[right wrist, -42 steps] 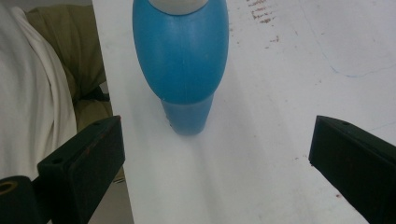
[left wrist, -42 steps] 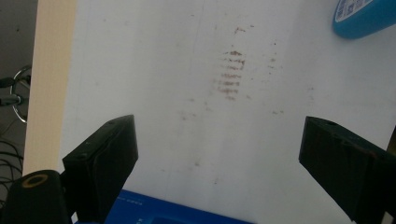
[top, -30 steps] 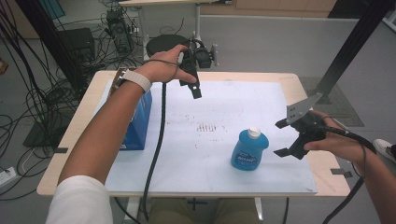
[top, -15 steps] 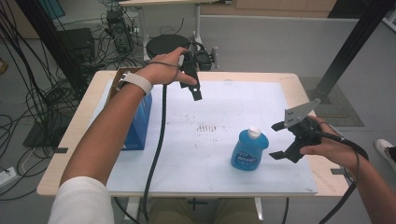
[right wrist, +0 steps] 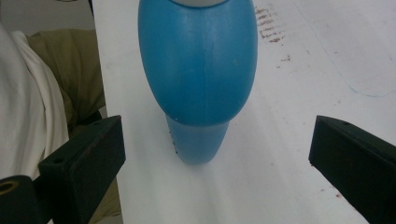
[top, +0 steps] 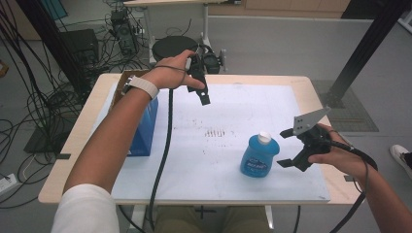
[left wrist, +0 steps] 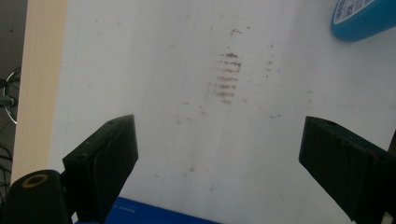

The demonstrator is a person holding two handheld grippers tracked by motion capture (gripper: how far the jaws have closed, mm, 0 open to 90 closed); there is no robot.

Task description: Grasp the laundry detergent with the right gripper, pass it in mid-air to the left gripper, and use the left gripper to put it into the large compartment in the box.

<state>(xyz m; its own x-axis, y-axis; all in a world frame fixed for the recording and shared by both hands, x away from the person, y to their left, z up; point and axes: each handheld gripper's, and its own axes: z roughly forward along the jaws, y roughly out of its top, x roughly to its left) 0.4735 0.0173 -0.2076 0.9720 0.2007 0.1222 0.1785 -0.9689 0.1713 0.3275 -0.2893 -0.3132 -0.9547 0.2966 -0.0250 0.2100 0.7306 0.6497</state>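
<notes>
From the high view, the blue bottle (top: 259, 156) stands upright on the white sheet (top: 233, 116) that covers the surface (top: 92, 121), at about five o'clock from the sheet's middle, its white cap up. The right tongs (top: 287, 148) sit just beside it at its three o'clock side, jaws spread wide and pointing toward the bottle, not touching it; a grey three-cornered plate rides on top. The left tongs (top: 203, 92) hang above the far part of the sheet at roughly eleven o'clock, well apart from the bottle, tips pointing down, a black cable trailing off toward the near edge. A blue box (top: 145, 127) stands at the nine o'clock edge of the sheet, under the left forearm. Faint brown marks (top: 217, 132) lie near the sheet's middle.

In the left gripper view, the left tongs (left wrist: 219, 154) stand wide with nothing between them, looking down on the white sheet (left wrist: 154, 60) and the brown marks (left wrist: 227, 77). A slice of the blue bottle (left wrist: 362, 18) peeks in at one o'clock, and an edge of the blue box (left wrist: 154, 218) lies at six o'clock.

In the right gripper view, the right tongs (right wrist: 217, 161) are spread wide, empty, with the blue bottle (right wrist: 198, 70) dead ahead at twelve o'clock, just beyond the jaw tips and centred on the gap. The white sheet (right wrist: 317, 60) runs beneath it.
</notes>
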